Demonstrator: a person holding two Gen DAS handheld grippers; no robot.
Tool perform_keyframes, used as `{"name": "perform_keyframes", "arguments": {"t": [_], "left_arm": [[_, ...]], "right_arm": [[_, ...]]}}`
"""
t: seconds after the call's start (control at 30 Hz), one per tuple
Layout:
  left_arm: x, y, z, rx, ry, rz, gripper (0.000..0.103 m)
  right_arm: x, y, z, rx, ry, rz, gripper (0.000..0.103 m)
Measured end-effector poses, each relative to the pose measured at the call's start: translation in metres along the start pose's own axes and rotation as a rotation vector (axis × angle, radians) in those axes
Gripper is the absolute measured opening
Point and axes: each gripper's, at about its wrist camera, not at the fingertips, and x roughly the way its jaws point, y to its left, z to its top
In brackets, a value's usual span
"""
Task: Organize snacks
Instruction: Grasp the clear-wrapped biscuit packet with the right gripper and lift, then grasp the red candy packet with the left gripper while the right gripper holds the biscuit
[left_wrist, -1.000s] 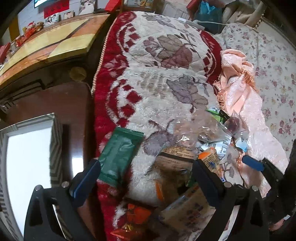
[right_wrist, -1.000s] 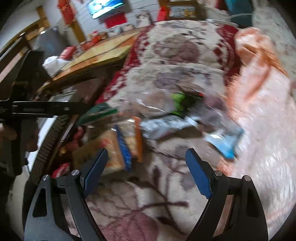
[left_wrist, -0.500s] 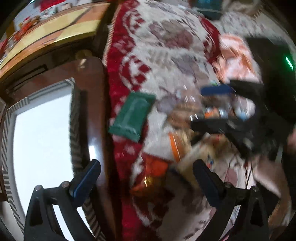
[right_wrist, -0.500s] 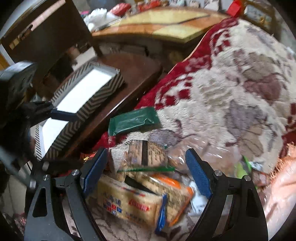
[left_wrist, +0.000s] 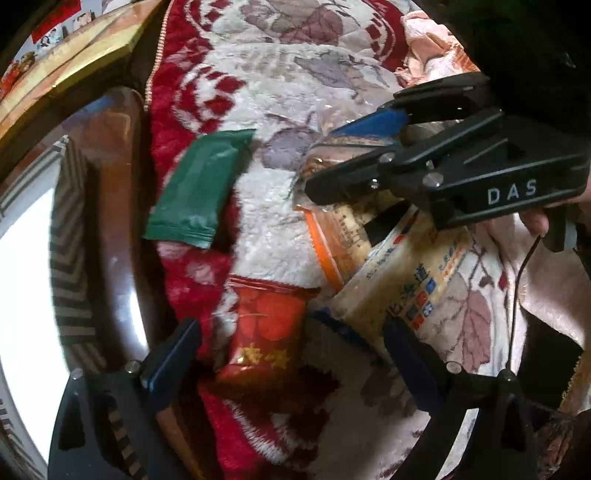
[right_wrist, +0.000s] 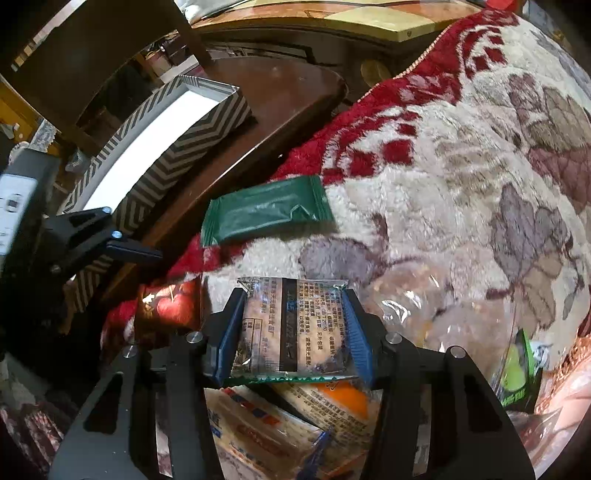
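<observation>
A: Snack in hand, status?

B: Clear cracker packet (right_wrist: 291, 328), printed back up, sits between the pads of the right gripper (right_wrist: 291, 332); jaws narrowed onto its two sides. It's at the near edge of the snack pile on the red-and-cream blanket (right_wrist: 461, 155). Whether it's lifted off the pile yet, can't tell.

A: Step?

B: Judged: pick phase, first packet gripped. Next move prob. a lift, then carry left to the striped box (right_wrist: 166, 147) on the dark wood table (right_wrist: 288, 92). Needs a clean rise so the packets underneath don't drag along.

A: Other gripper?

B: Left gripper (left_wrist: 291, 354) wide open, holding nothing, hovering over the red packet (left_wrist: 266, 325) at the blanket edge.

A: What else lies about?

B: Green packet (right_wrist: 266, 214) alone near the blanket edge, apart from the pile. Cream packet w/ blue and red print (left_wrist: 402, 284) and an orange-edged one (left_wrist: 328, 247) under the gripped one. Clear bag (right_wrist: 443, 317) just right of it.

A: Unclear items?

B: Clear bag's contents not readable. Box inside blown out white, contents unknown. Green-and-black wrapper (right_wrist: 517, 373) half hidden at the right. Left view blurred
</observation>
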Motion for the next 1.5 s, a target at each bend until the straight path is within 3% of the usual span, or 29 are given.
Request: {"name": "perform_keyframes", "arguments": {"t": [0.2,0.5,0.7,0.73,0.77,0.87,1.1,1.33,1.5], "left_arm": [[0.002,0.004,0.000,-0.014,0.000,-0.109,0.079],[-0.002,0.002,-0.015,0.091,0.036,-0.068,0.078],[0.006,0.013,-0.005,0.000,0.031,-0.049,0.077],[0.009,0.013,-0.005,0.000,0.040,-0.023,0.072],[0.012,0.013,-0.004,0.008,0.053,0.012,0.054],[0.005,0.011,-0.007,0.021,0.031,0.047,0.035],[-0.027,-0.002,-0.025,-0.016,-0.080,0.102,0.035],[-0.061,-0.017,-0.043,-0.120,-0.219,0.174,0.035],[-0.071,-0.006,-0.044,-0.223,-0.283,0.191,0.035]], "right_arm": [[-0.017,0.005,-0.016,-0.009,-0.049,-0.029,0.049],[-0.042,0.004,-0.046,0.045,-0.110,-0.012,0.049],[-0.034,0.011,-0.047,0.050,-0.127,-0.046,0.049],[-0.033,0.010,-0.047,0.054,-0.133,-0.047,0.048],[-0.034,0.010,-0.048,0.062,-0.145,-0.048,0.048],[-0.041,0.010,-0.056,0.087,-0.185,-0.065,0.048],[-0.065,0.022,-0.075,0.147,-0.284,-0.065,0.048],[-0.082,0.048,-0.085,0.142,-0.339,-0.087,0.048],[-0.089,0.065,-0.087,0.144,-0.366,-0.084,0.048]]}}
